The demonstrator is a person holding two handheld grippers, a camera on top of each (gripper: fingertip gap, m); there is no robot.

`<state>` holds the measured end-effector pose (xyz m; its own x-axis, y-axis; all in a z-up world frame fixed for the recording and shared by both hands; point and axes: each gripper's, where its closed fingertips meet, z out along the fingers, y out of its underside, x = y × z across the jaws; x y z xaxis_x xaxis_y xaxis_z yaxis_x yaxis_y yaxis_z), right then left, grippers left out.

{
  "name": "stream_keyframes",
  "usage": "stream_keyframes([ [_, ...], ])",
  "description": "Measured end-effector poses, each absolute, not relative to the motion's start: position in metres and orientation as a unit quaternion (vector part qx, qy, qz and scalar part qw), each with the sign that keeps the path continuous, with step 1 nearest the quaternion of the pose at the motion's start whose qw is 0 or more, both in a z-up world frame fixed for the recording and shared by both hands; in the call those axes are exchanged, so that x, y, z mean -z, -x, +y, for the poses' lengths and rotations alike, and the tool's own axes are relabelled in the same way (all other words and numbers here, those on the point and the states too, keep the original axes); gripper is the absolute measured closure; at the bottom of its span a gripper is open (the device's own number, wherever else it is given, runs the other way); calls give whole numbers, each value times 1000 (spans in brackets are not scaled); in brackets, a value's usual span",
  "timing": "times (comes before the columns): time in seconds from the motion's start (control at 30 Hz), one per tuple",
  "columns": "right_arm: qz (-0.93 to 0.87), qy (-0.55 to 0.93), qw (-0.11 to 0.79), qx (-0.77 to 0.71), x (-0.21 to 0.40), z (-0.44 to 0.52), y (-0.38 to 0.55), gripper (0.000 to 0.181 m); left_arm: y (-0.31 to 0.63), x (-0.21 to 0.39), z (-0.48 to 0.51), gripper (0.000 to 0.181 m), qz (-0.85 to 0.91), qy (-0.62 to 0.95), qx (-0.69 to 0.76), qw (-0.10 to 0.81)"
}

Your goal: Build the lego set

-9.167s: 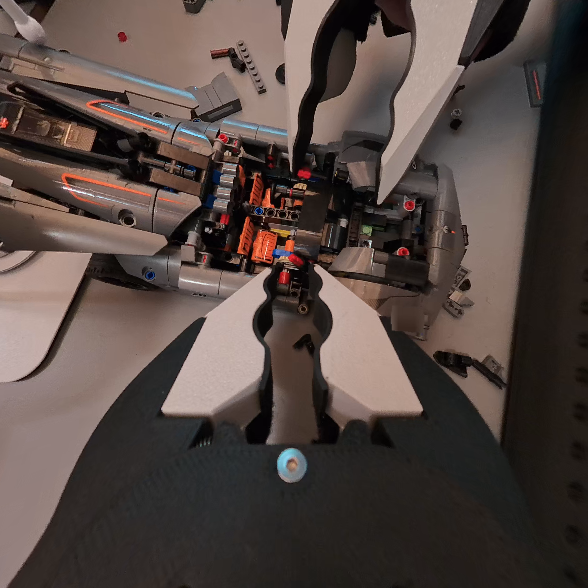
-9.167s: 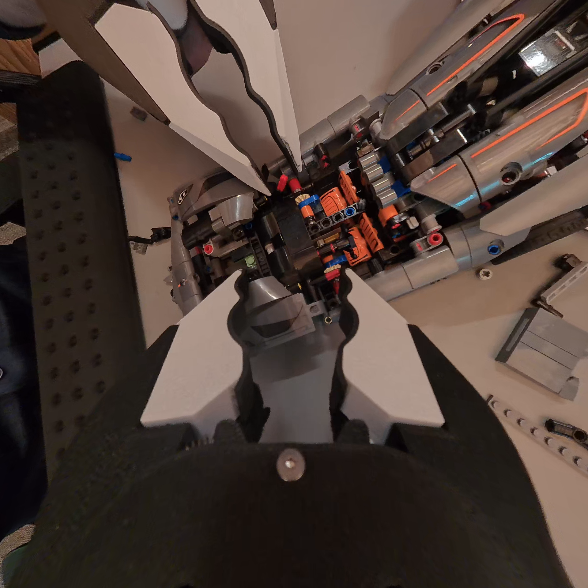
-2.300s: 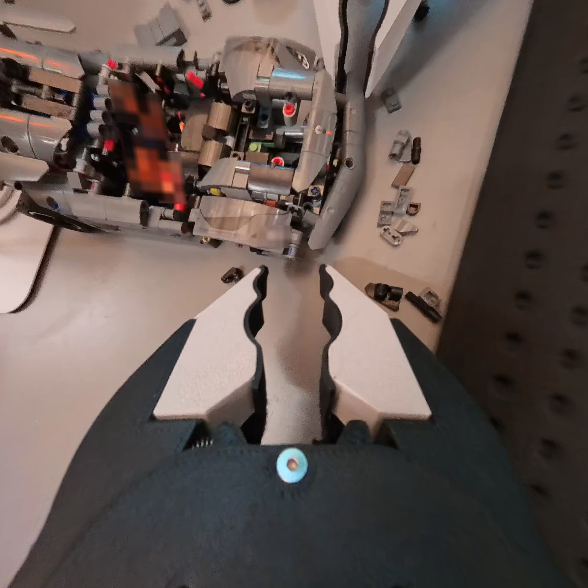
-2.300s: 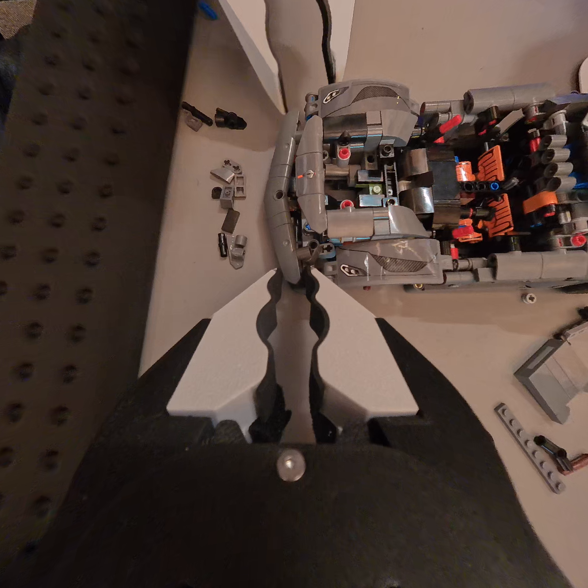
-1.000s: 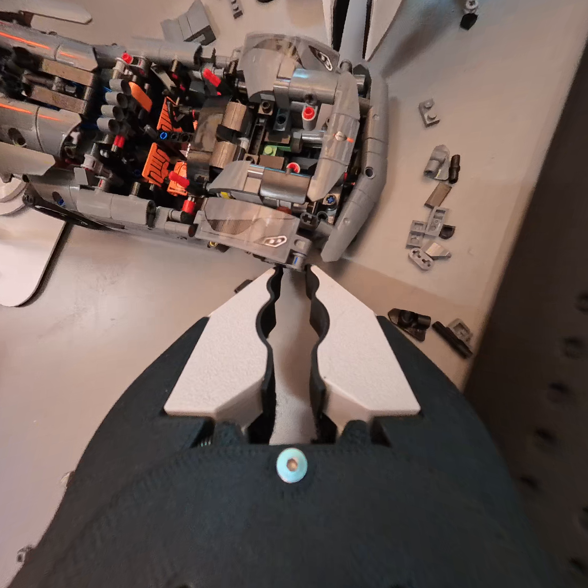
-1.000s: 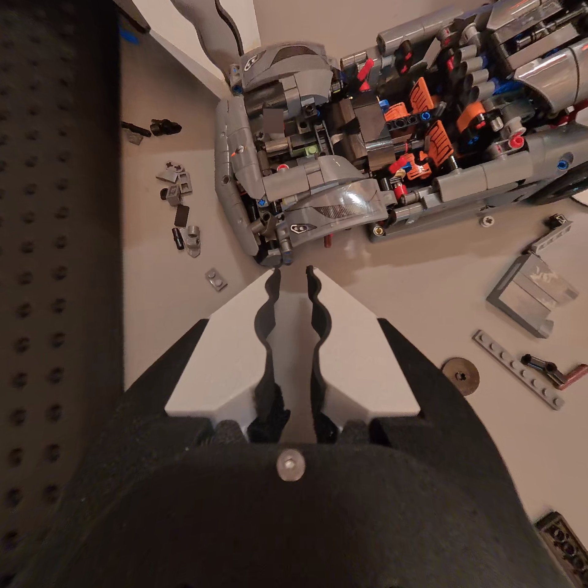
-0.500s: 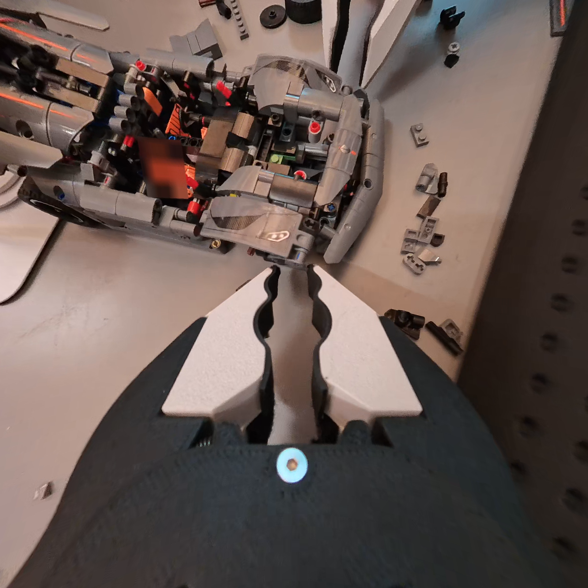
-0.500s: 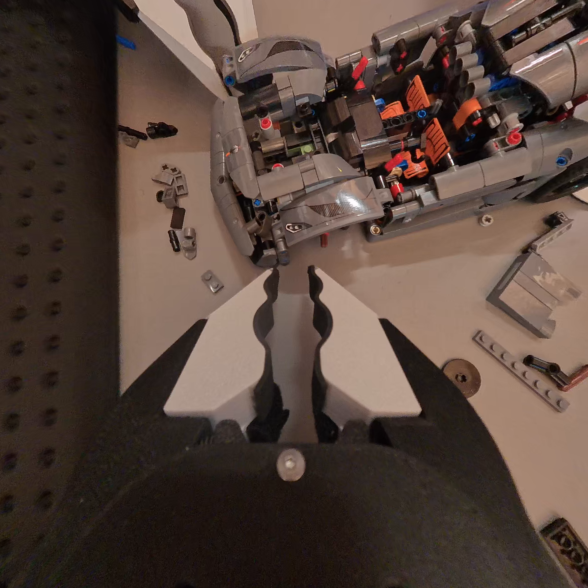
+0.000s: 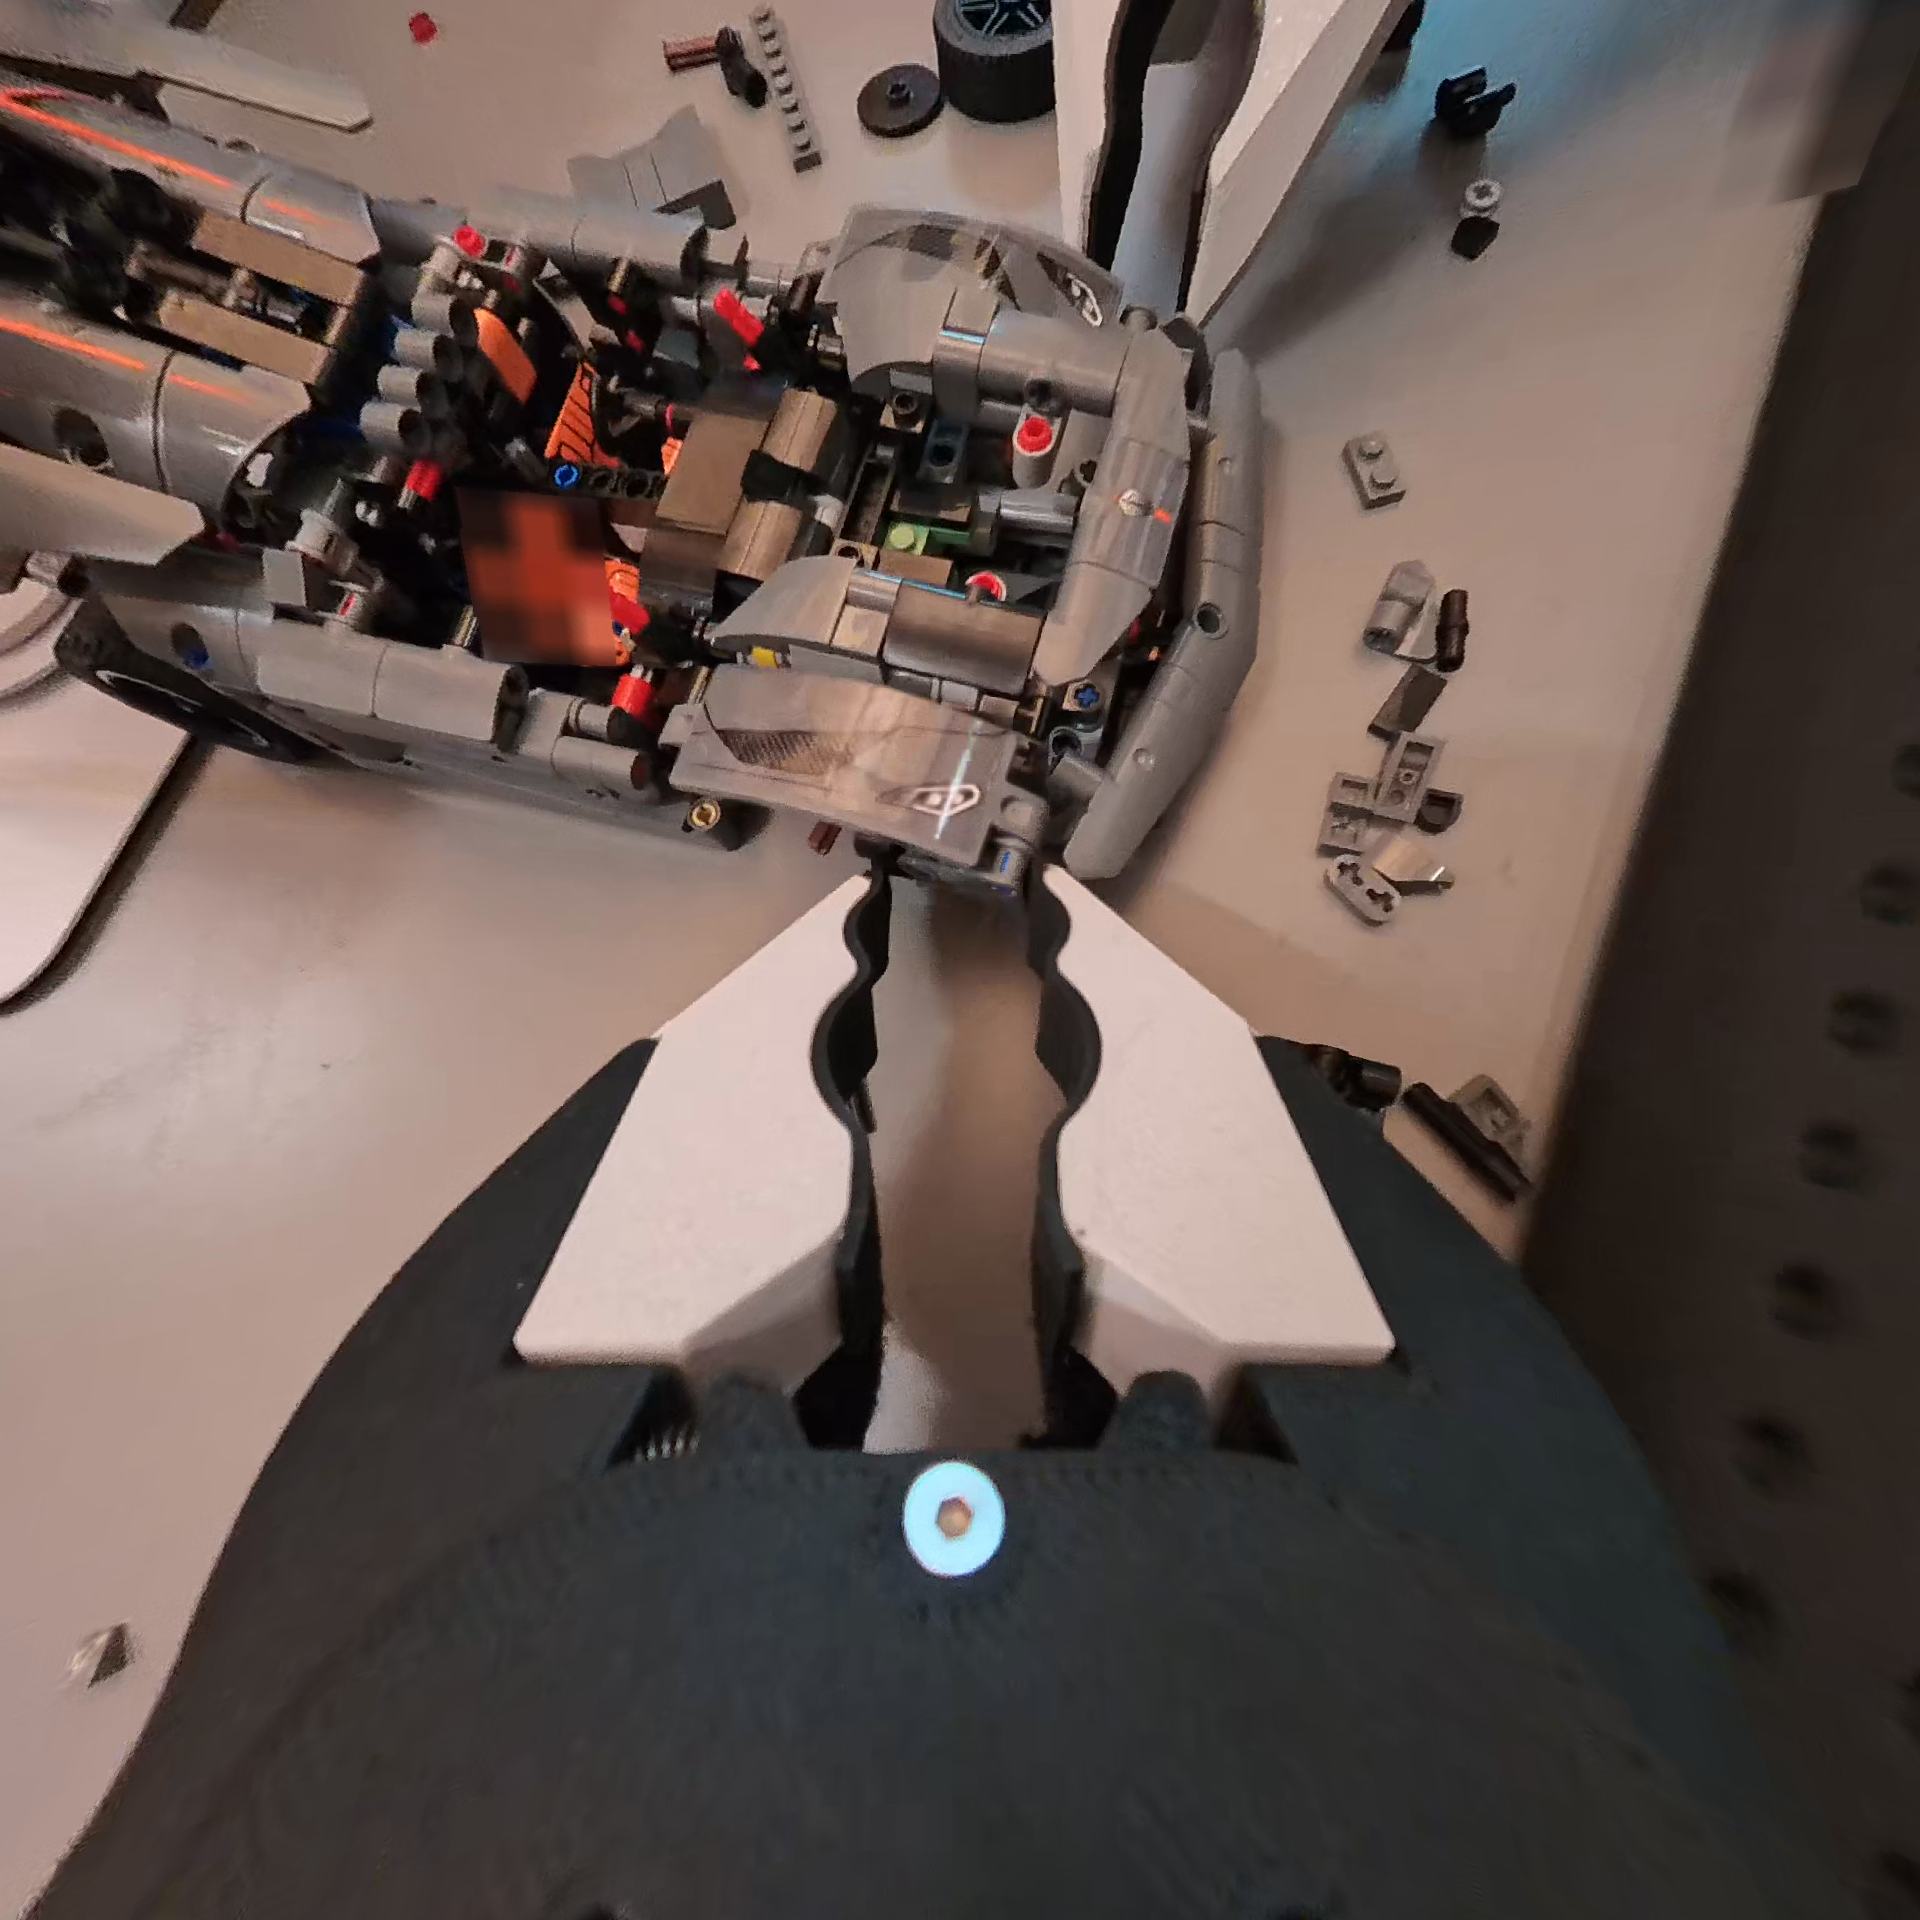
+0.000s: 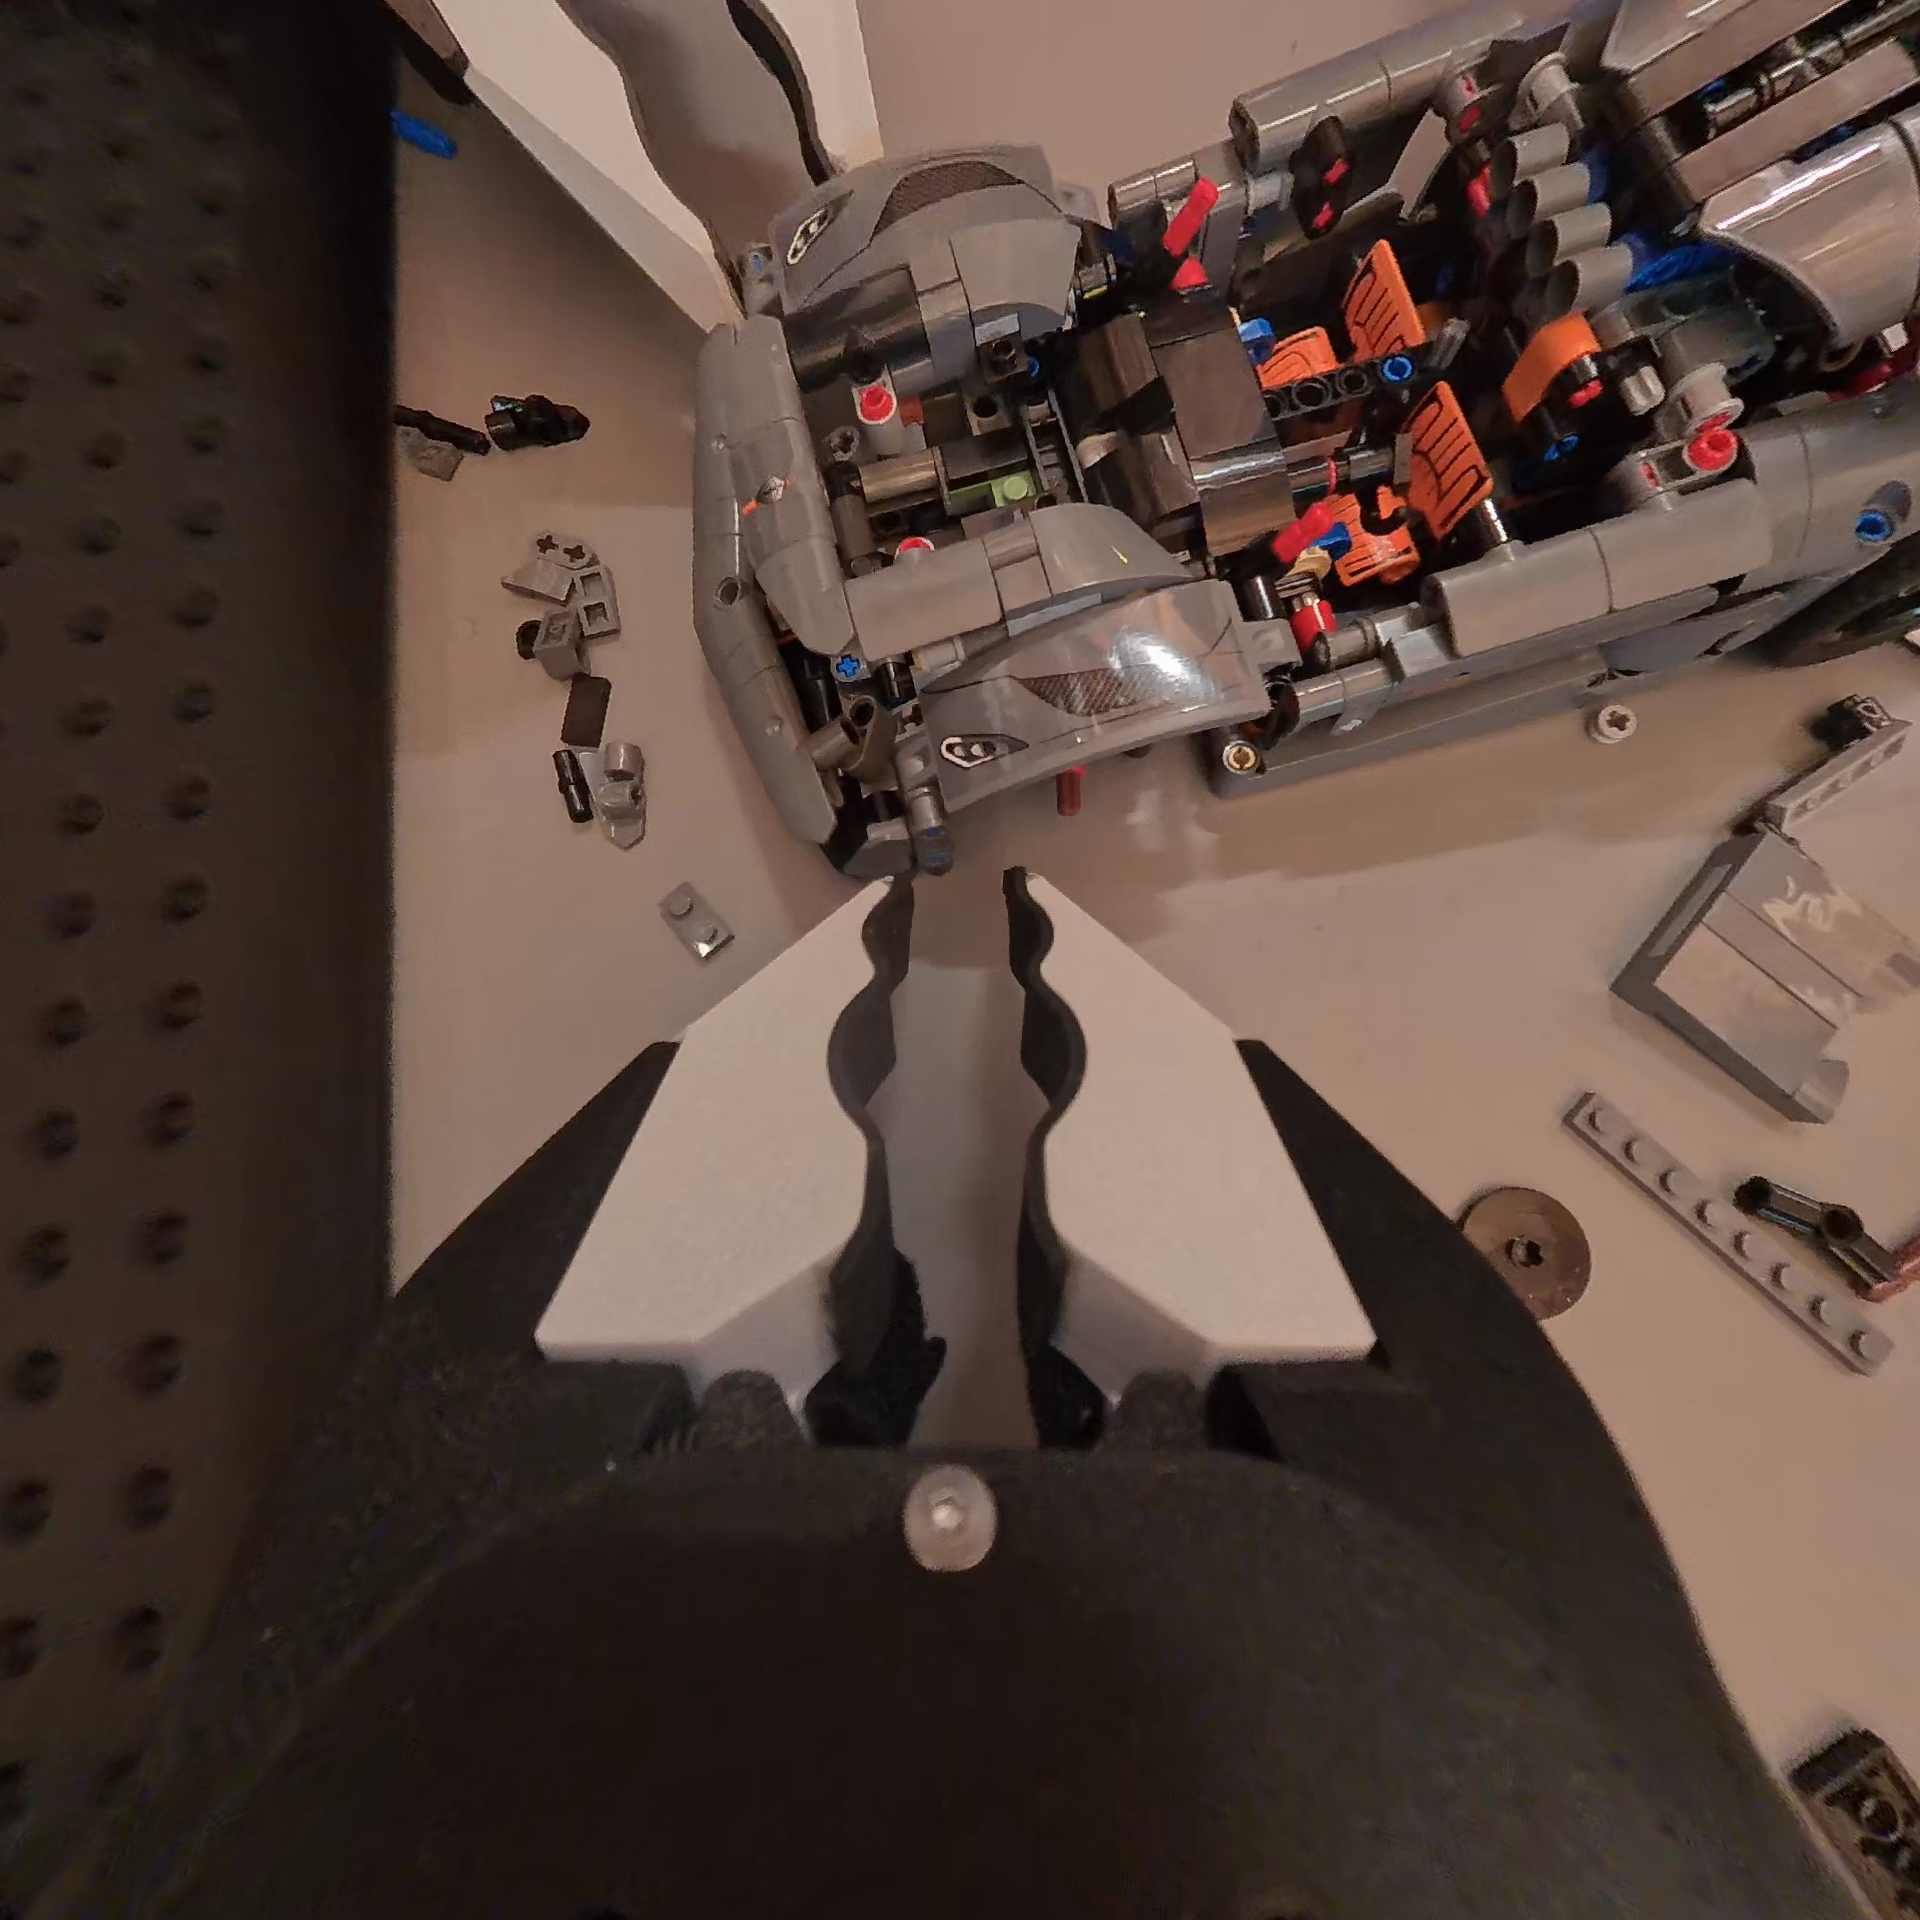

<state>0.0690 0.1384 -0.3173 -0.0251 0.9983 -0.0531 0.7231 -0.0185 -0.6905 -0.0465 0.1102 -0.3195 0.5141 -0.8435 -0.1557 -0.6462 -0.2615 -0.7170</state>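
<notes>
The grey lego car with orange seats lies on the pale table, its front bumper toward the dark mat. My left gripper is slightly open, its tips on either side of the near front fender corner. My right gripper has a narrow gap between its fingers and is empty, just short of the opposite front corner of the car. Each gripper shows in the other's view, at the far corner: the right gripper and the left gripper.
Small loose grey and black pieces lie between the bumper and a dark studded mat. A grey panel, a long grey plate and a dark disc lie beside the car. A black tyre is behind it. The gap from one gripper's tips to the other's is roughly 12 cm. To the dark disc: right tips about 12 cm, left tips about 25 cm. Look for it in the left wrist view too.
Both grippers left the car's cockpit and now sit at its front corners. In the last second my left jaws widened a little around the fender corner. The right gripper barely moved.
</notes>
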Motion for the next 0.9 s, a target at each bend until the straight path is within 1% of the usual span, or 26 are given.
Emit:
stream_keyframes([
  [0.57, -651, 660, 241, -287, 316, 140, -70, 163, 45, 289, 117, 154, 417, 779, 211, 418],
  [0.67, -651, 659, 242, -288, 315, 140, -70, 163, 47, 287, 121, 145, 399, 783, 224, 422],
  [0.77, -651, 659, 243, -289, 315, 139, -69, 163, 47, 285, 123, 143, 380, 788, 247, 415],
  [0.9, -651, 658, 243, -290, 315, 139, -69, 163, 44, 290, 119, 146, 379, 791, 262, 403],
])
